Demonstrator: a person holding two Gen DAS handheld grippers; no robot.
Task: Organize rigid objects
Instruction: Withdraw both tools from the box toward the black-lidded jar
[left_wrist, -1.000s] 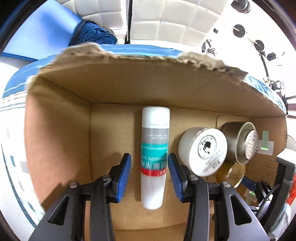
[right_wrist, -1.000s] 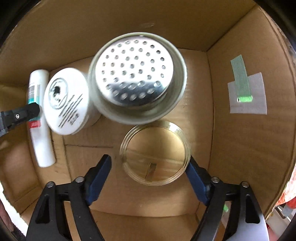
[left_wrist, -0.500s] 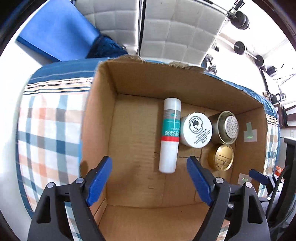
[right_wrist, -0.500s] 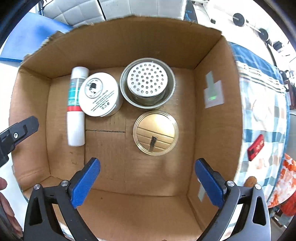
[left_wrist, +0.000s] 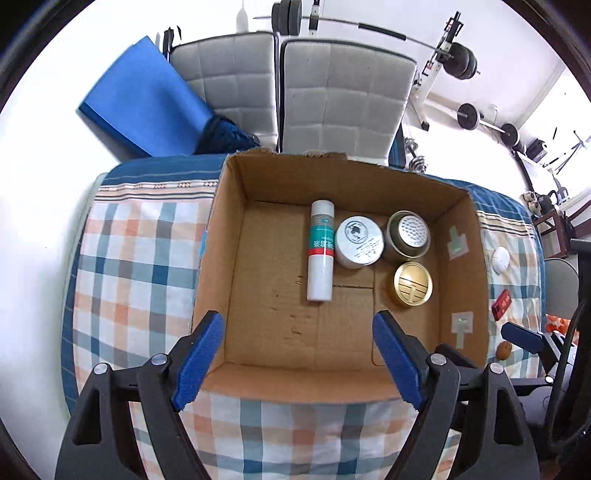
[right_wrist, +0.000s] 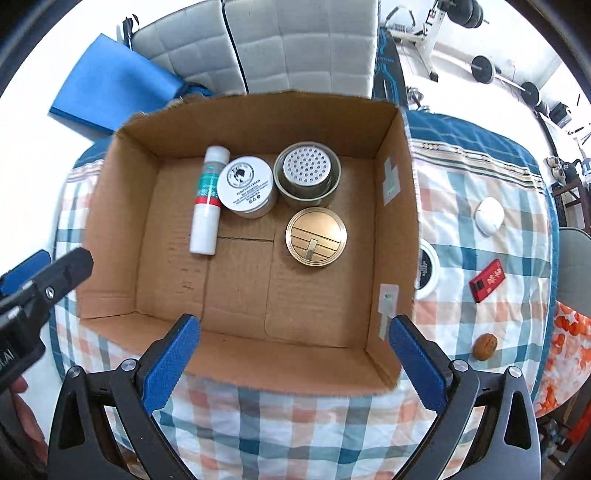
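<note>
Both grippers have risen clear of the cardboard box (right_wrist: 122, 221), jaws wide, holding nothing: left gripper (left_wrist: 299, 360), right gripper (right_wrist: 291, 363). On the box floor, left to right: white tube (right_wrist: 207, 199), cream jar (right_wrist: 245, 186), perforated tin (right_wrist: 306, 175), gold lid (right_wrist: 316, 236) in front of the tin

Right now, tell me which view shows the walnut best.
The right wrist view: the walnut lies whole and unobstructed on the checked cloth, right of the cardboard box. The left wrist view shows it small, near the edge.
</note>
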